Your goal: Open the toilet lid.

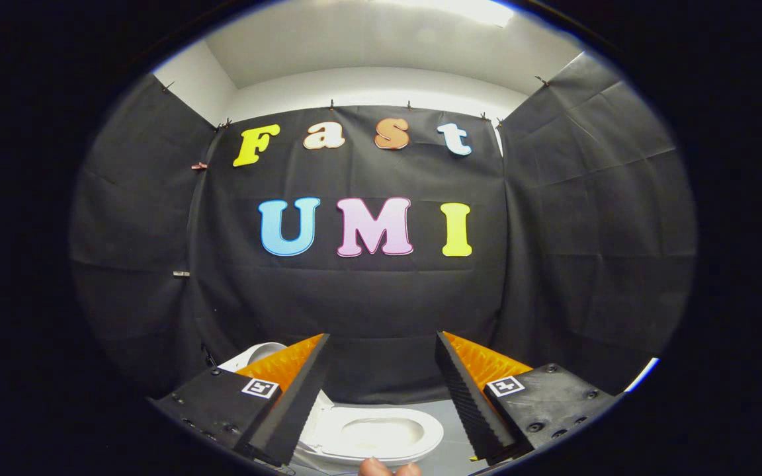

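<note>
We count one toilet (381, 433), its one lid (252, 356) standing raised. One set of tongs (381, 390) has two fingers (288, 413), spread apart with nothing between them. Each finger carries one square marker (260, 387), two altogether. One person's hand (387, 468).

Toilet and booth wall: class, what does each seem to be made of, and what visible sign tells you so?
The toilet, below and between the open tool fingers, looks like glazed ceramic or glossy plastic: white, smooth, softly shining under the light. The booth wall looks like matte black cloth: it shows creases and folds and hangs from clips along its top.
</note>
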Tool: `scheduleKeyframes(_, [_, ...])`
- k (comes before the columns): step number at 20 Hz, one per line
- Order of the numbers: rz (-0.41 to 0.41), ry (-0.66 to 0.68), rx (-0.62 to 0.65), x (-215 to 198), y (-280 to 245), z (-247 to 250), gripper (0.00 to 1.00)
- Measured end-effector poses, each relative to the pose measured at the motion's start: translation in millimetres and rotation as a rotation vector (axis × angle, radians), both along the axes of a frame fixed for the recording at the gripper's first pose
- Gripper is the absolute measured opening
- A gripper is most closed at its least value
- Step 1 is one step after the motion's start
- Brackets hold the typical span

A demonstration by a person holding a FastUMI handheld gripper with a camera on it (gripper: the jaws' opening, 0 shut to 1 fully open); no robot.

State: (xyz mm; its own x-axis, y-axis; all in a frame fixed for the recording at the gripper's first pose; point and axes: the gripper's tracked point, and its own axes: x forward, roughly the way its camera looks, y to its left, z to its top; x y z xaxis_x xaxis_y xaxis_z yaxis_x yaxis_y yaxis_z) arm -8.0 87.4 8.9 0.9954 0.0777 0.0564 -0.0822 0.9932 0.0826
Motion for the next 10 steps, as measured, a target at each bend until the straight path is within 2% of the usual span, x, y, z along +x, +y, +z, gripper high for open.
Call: scheduleKeyframes(10, [0.025, 0.010, 0.004, -1.4, 0.2, -0.3, 0.98])
